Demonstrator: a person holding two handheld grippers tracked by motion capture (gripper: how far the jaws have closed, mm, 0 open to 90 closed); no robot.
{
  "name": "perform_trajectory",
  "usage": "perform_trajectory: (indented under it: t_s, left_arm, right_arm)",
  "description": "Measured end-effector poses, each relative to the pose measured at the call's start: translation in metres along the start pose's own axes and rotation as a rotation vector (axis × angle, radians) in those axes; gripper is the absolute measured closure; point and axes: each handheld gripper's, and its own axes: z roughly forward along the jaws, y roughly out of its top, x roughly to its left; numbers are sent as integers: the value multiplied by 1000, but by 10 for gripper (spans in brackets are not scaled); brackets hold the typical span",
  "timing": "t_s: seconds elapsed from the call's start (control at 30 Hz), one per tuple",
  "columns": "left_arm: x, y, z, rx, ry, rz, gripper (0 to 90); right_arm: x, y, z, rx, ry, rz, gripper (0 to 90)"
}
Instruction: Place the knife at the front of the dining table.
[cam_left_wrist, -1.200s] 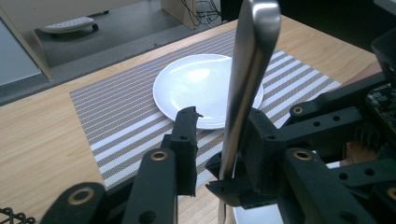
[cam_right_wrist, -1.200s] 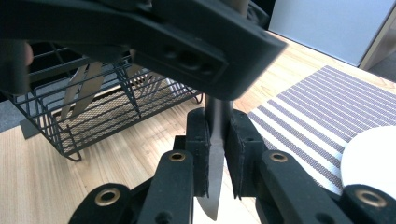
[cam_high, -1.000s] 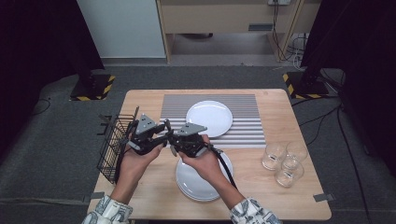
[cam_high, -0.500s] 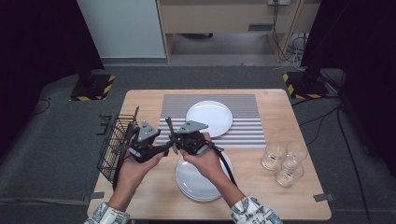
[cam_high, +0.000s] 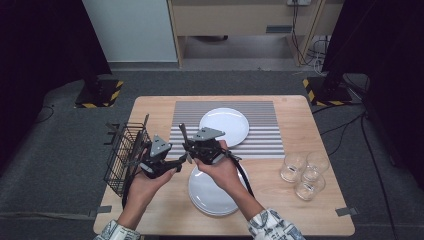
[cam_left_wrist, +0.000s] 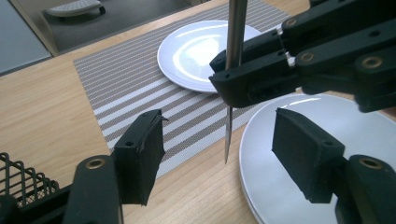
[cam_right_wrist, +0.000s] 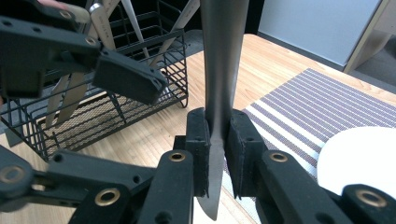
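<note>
My right gripper (cam_right_wrist: 217, 140) is shut on a table knife (cam_right_wrist: 222, 56), which it holds upright with the blade pointing down. In the high view, that right gripper (cam_high: 189, 146) is above the near left part of the table and the knife's handle (cam_high: 183, 132) sticks up from it. My left gripper (cam_left_wrist: 217, 163) is open just beside it. Its jaws have just been opening and the knife's blade (cam_left_wrist: 228, 133) hangs untouched beyond the gap. A white plate (cam_high: 224, 126) lies on the striped placemat (cam_high: 265, 135). A stack of white plates (cam_high: 215, 192) sits under the hands.
A black wire cutlery basket (cam_high: 122, 157) holding several utensils (cam_right_wrist: 100, 28) hangs at the table's left edge. Three clear glasses (cam_high: 303, 172) stand at the near right. The wooden table (cam_high: 320, 215) has bare room at the right front and along the far edge.
My left gripper's jaws have spread apart and let go of the knife, and the gripper has sunk a little. The right gripper has stayed still with the knife upright.
</note>
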Motion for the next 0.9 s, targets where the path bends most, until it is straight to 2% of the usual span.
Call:
perform_trajectory:
  t_s: [0.57, 0.9]
  left_arm:
    - [1, -13, 17, 10, 5, -32, 300]
    - [0, -19, 27, 26, -8, -25, 331]
  right_arm:
    - [1, 3, -1, -4, 3, 4, 799]
    - [1, 5, -3, -9, 7, 11, 799]
